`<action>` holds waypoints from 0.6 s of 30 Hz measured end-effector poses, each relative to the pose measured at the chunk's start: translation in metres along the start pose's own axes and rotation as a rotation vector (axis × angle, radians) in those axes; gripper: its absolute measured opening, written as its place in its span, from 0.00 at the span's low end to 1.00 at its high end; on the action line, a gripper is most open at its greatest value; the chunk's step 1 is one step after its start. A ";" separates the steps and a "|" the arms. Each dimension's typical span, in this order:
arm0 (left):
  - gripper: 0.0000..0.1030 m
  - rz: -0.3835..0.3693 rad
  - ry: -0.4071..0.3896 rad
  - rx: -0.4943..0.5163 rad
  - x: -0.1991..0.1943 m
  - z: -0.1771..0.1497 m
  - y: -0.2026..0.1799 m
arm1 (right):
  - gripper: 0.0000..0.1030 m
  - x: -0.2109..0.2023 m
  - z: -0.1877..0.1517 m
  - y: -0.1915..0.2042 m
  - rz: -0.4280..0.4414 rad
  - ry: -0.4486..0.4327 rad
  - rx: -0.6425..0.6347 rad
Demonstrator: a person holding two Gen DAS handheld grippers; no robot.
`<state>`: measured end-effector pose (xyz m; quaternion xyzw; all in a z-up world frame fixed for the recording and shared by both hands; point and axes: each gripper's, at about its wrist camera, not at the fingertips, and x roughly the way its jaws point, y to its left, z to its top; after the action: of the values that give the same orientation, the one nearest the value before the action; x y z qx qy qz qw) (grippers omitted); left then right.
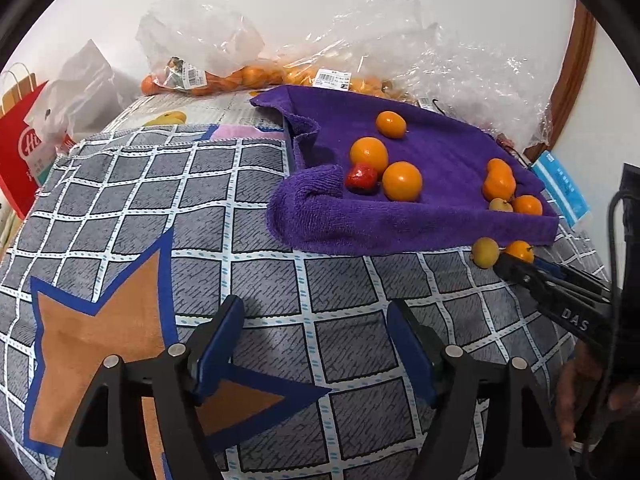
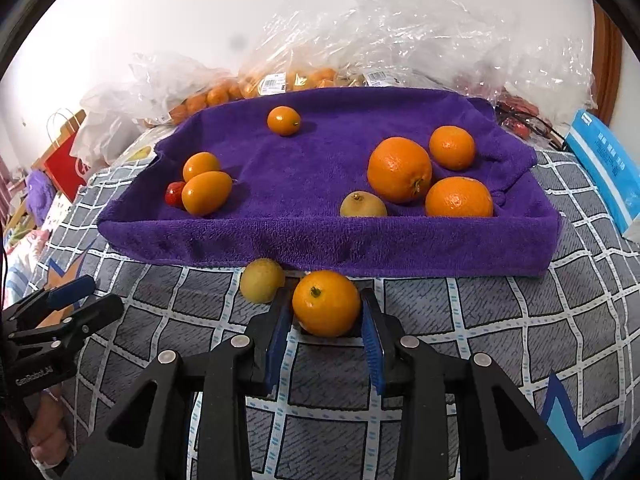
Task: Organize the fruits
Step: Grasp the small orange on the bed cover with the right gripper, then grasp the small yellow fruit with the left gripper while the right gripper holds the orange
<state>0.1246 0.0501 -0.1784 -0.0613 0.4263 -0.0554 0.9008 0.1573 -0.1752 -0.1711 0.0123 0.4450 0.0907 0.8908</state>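
A purple towel (image 2: 320, 236) lies on a grey checked cloth (image 2: 480, 320) and holds several oranges (image 2: 399, 170), small oval oranges (image 2: 206, 193), a red strawberry (image 2: 175, 193) and a yellow fruit (image 2: 363, 205). My right gripper (image 2: 326, 312) is shut on a small orange (image 2: 326, 303) just in front of the towel's near edge. A yellow fruit (image 2: 262, 280) sits beside it on the left. In the left wrist view the right gripper (image 1: 516, 268) holds the same orange (image 1: 519, 251). My left gripper (image 1: 316, 344) is open and empty over the cloth.
Clear plastic bags of oranges (image 1: 224, 76) and crumpled plastic (image 2: 420, 28) line the wall behind the towel. A red paper bag (image 1: 20, 152) stands at far left. A blue-white packet (image 2: 604, 168) lies to the right of the towel.
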 end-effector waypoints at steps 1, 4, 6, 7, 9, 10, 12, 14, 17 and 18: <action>0.72 -0.010 -0.001 -0.001 0.000 0.000 0.001 | 0.34 0.001 0.000 0.001 -0.010 0.000 -0.002; 0.72 -0.025 -0.004 -0.009 0.000 0.000 0.002 | 0.34 0.001 0.001 0.004 -0.027 -0.001 -0.007; 0.72 -0.030 -0.005 -0.012 -0.001 0.000 0.002 | 0.34 0.002 0.001 0.004 -0.034 -0.001 -0.008; 0.72 -0.032 -0.007 -0.014 -0.001 0.000 0.003 | 0.31 0.001 0.001 0.004 -0.038 -0.003 -0.005; 0.72 -0.045 -0.010 -0.023 -0.002 0.000 0.005 | 0.31 0.000 0.001 0.001 -0.030 -0.007 0.006; 0.72 -0.052 -0.012 -0.028 -0.002 0.000 0.006 | 0.31 -0.002 0.000 -0.001 -0.028 -0.014 0.017; 0.72 -0.069 -0.017 -0.041 -0.003 -0.001 0.009 | 0.31 -0.007 -0.001 -0.004 -0.019 -0.029 0.034; 0.72 -0.080 -0.019 -0.045 -0.004 -0.001 0.010 | 0.31 -0.013 -0.004 -0.008 -0.010 -0.042 0.043; 0.72 -0.050 0.000 -0.025 -0.006 -0.002 0.005 | 0.31 -0.023 -0.009 -0.013 -0.023 -0.058 0.041; 0.71 -0.041 0.011 -0.024 -0.006 -0.002 0.003 | 0.31 -0.025 -0.011 -0.015 -0.026 -0.061 0.040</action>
<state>0.1198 0.0540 -0.1755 -0.0808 0.4304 -0.0691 0.8963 0.1356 -0.1949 -0.1593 0.0272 0.4195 0.0696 0.9047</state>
